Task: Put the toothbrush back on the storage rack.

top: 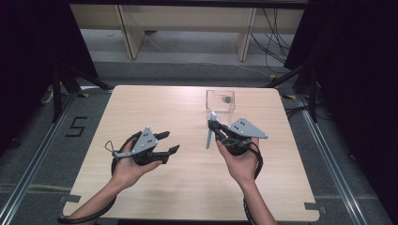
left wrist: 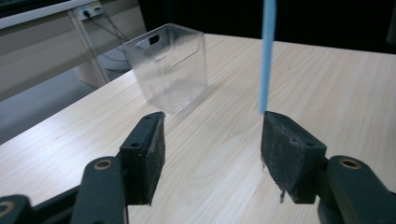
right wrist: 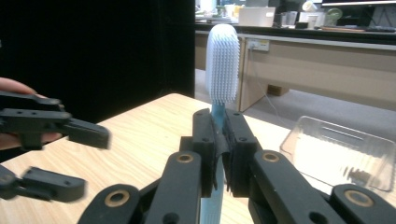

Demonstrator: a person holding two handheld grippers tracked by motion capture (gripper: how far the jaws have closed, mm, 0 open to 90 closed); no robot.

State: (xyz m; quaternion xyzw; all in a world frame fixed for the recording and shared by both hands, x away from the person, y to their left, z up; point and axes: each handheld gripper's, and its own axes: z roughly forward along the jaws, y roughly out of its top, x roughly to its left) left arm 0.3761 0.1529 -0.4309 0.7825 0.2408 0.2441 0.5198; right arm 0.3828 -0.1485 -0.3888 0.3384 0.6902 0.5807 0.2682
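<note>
My right gripper [top: 213, 127] is shut on a light blue toothbrush [top: 209, 136] and holds it above the middle of the table. In the right gripper view the jaws [right wrist: 218, 140] clamp the handle, and the white bristled head [right wrist: 222, 63] stands upright above them. My left gripper [top: 170, 142] is open to the left of it with nothing between its pads [left wrist: 154, 154]. The toothbrush handle [left wrist: 267, 56] hangs just beyond the left gripper's right pad. The left gripper [right wrist: 88, 161] also appears open at the left of the right gripper view.
A clear plastic box [top: 220, 99] stands at the far middle of the wooden table [top: 187, 187], with a small dark item inside. It shows as a clear box [left wrist: 170, 65] ahead of the left gripper and lies low at the right [right wrist: 341, 151] in the right gripper view.
</note>
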